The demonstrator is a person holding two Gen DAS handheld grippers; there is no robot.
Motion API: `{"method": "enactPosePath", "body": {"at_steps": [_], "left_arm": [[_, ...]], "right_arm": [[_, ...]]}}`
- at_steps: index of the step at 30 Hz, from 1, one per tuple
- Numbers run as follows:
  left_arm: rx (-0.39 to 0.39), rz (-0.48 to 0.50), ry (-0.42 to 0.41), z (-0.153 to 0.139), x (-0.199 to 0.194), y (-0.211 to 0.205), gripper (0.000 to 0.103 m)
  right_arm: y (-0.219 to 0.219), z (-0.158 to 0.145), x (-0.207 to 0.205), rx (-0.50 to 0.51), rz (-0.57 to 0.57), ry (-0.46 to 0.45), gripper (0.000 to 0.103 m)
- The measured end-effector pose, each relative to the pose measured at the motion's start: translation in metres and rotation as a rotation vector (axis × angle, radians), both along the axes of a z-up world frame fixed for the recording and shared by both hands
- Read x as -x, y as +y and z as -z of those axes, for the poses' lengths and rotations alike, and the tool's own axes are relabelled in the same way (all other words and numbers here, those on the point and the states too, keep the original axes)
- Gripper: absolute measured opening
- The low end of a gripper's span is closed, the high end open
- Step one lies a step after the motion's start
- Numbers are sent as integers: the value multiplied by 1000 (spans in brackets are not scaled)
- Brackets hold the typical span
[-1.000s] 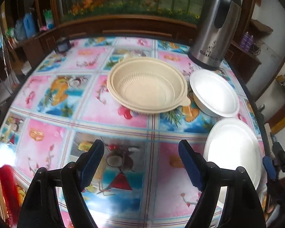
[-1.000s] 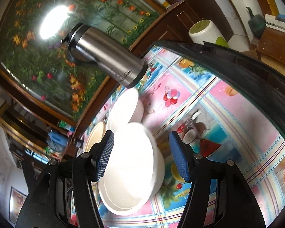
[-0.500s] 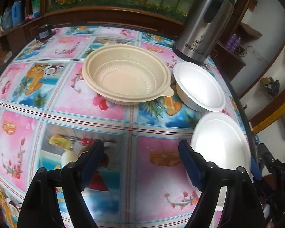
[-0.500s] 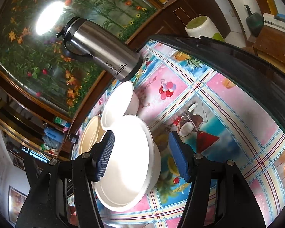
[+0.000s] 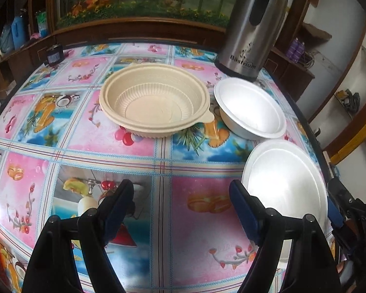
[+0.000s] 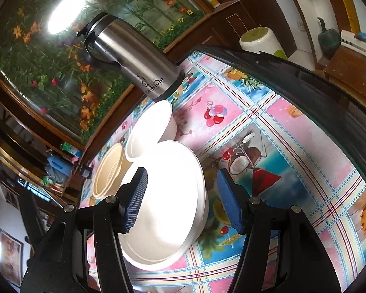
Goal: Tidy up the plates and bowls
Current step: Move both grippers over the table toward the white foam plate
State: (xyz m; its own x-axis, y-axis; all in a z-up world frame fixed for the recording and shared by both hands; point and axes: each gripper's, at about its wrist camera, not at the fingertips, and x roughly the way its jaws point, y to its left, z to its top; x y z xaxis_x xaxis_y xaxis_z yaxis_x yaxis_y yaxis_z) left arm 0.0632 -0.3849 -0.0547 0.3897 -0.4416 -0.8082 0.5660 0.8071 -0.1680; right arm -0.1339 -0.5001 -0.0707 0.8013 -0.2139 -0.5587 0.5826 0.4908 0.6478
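At right tabletop edge, round white foam plate (image 6: 168, 195) straddled by right tool (image 6: 183, 202), pads apart, nothing clamped. Left tool (image 5: 180, 205) apart, empty, over bare tabletop (image 5: 85, 127). Risks: thin rim crushed or plate pushed off edge if closed off-centre. White foam bowl (image 5: 251, 108) and ribbed beige bowl (image 5: 156, 100) just beyond; steel thermos (image 5: 251, 24) near, knock possible.

The left hand-held gripper (image 5: 181, 201) is level, its jaws wide apart and holding nothing. The right hand-held gripper (image 6: 183, 195) is rolled sideways, likewise spread.
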Motion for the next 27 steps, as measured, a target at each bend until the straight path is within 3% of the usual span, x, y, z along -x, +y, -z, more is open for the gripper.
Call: {"method": "enactPosePath", "body": {"at_steps": [3, 8, 11, 15, 22, 27], "left_arm": [[-12, 14, 36, 7, -2, -2, 81], [56, 39, 125, 11, -8, 1, 81], [49, 39, 153, 17, -9, 1, 81], [107, 54, 280, 27, -17, 4, 81], [210, 13, 391, 29, -35, 22, 81], [223, -3, 400, 28, -40, 30, 81]], "right_arm": [[0, 1, 0, -3, 4, 4, 60], [-3, 6, 0, -24, 12, 18, 60], [-1, 7, -2, -21, 10, 40, 59], [0, 10, -4, -33, -5, 42, 52], [7, 7, -9, -3, -32, 44, 31], [15, 6, -16, 26, -61, 61, 26]]}}
